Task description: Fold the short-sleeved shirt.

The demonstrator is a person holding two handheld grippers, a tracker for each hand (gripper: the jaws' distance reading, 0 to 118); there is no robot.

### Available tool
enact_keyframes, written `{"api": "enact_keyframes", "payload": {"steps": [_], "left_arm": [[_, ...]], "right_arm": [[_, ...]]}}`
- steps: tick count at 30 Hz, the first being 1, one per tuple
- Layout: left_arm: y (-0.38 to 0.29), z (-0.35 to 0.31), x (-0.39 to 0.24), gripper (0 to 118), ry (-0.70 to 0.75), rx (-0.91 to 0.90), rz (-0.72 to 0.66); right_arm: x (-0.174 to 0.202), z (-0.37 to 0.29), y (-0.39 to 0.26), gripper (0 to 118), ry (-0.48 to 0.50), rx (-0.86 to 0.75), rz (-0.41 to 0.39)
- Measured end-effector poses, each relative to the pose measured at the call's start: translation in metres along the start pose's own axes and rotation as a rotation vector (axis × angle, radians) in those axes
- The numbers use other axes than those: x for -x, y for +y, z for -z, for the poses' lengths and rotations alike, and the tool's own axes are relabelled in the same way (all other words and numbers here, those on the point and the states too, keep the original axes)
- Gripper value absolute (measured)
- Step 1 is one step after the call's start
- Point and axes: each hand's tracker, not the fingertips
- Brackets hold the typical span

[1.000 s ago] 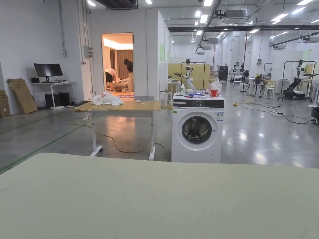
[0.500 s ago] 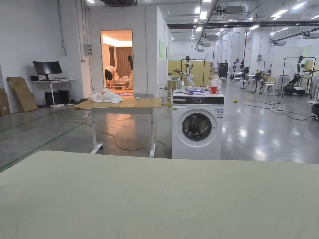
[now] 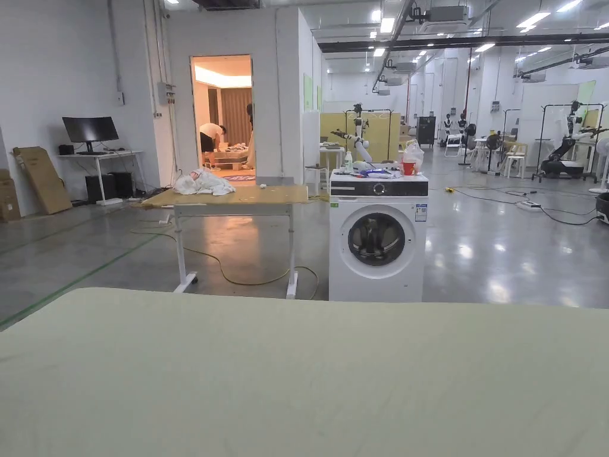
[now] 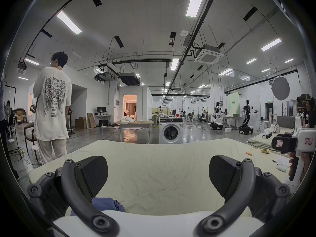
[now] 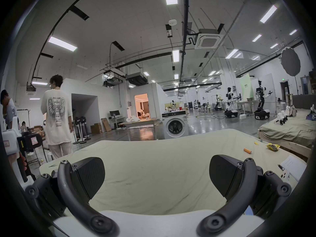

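A bunched bit of blue fabric [image 4: 109,205], most likely the short-sleeved shirt, peeks out at the bottom of the left gripper view, lower left of centre, just behind the near jaw; only a crumpled corner shows, so its lie, collar and sleeves cannot be made out. It rests on the pale green bed sheet [image 4: 162,172] that covers the bed spreading across the lower half of every view. Judging by the soft creases, the cloth should be light and limp, apt to sag and slide on the sheet, so it is best pinched at a firm edge, a shoulder seam or the hem, once it is spread flat. The left gripper [image 4: 158,177] has its jaws spread wide with nothing between them, hovering above the sheet; the right gripper [image 5: 156,177] is likewise released and empty over bare sheet. No folding has begun, by the look of things. Farther out, a small orange object [image 5: 247,151] and a sheet of paper [image 5: 293,166] lie at the right of the bed. Beyond its far edge stand a washing machine [image 3: 378,238] and a wheeled bench [image 3: 232,199] with white cloth heaped on it, and a person in a printed shirt [image 4: 52,104] stands at the left, back turned
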Motion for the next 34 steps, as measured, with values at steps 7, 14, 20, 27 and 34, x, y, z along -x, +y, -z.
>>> {"api": "enact_keyframes", "payload": {"steps": [7, 14, 20, 27, 34], "left_arm": [[-0.004, 0.005, 0.001, 118, 0.007, 0.027, -0.019], [-0.007, 0.006, 0.001, 118, -0.004, 0.041, -0.047], [-0.01, 0.009, 0.001, 118, -0.008, 0.066, -0.048], [-0.011, 0.007, 0.003, 118, -0.002, 0.071, -0.033], [-0.014, 0.008, 0.004, 118, -0.008, 0.088, -0.058]], "right_arm": [[0.007, 0.005, 0.011, 118, 0.025, 0.055, 0.147], [0.038, 0.01, 0.02, 118, -0.045, 0.151, 0.046], [0.04, 0.03, 0.012, 118, -0.143, 0.302, 0.169], [0.034, 0.033, 0.014, 118, -0.184, 0.326, 0.205], [0.035, 0.03, 0.017, 118, -0.237, 0.285, 0.13]]}}
